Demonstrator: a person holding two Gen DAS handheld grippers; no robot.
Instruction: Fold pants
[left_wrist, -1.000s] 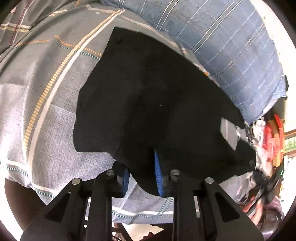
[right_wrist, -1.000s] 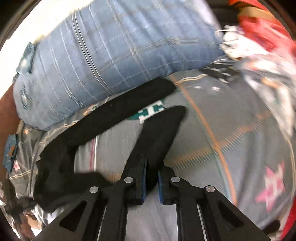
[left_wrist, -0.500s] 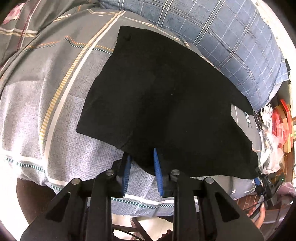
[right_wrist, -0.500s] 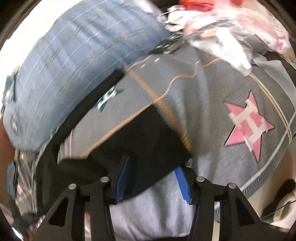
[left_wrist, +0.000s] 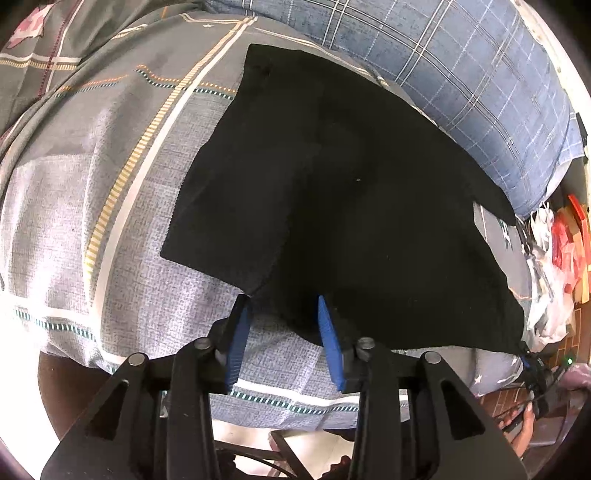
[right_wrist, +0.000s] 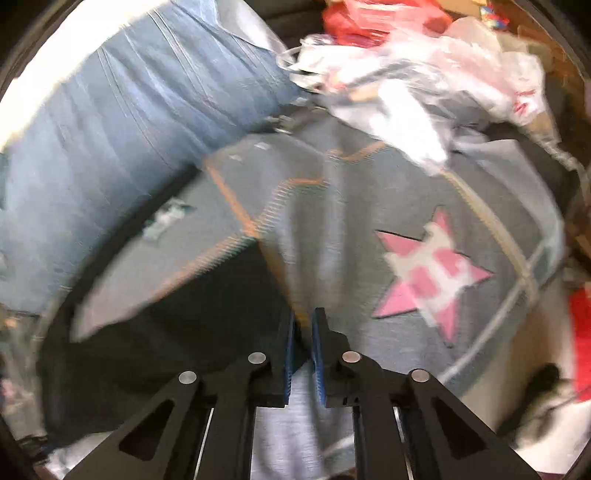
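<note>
Black pants (left_wrist: 351, 203) lie flat on the grey patterned bedsheet (left_wrist: 110, 221). My left gripper (left_wrist: 284, 328) sits at their near edge and its jaws are opening. The hem lies between the blue pads (left_wrist: 236, 332), which do not press on it. In the blurred right wrist view, the pants (right_wrist: 166, 350) spread to the left of my right gripper (right_wrist: 303, 332). Its jaws are closing to a thin slit over the sheet (right_wrist: 351, 240), and I see no cloth between them.
A blue plaid pillow (left_wrist: 461, 74) lies along the far side of the pants and shows in the right view as the pillow (right_wrist: 110, 129). Plastic bags and red clutter (right_wrist: 406, 92) are piled beyond the bed's end. A pink star (right_wrist: 432, 273) is printed on the sheet.
The left jaws went from pinching the pants' edge to standing apart around it. The right gripper let go of its black cloth, swung right across the sheet, and narrowed again.
</note>
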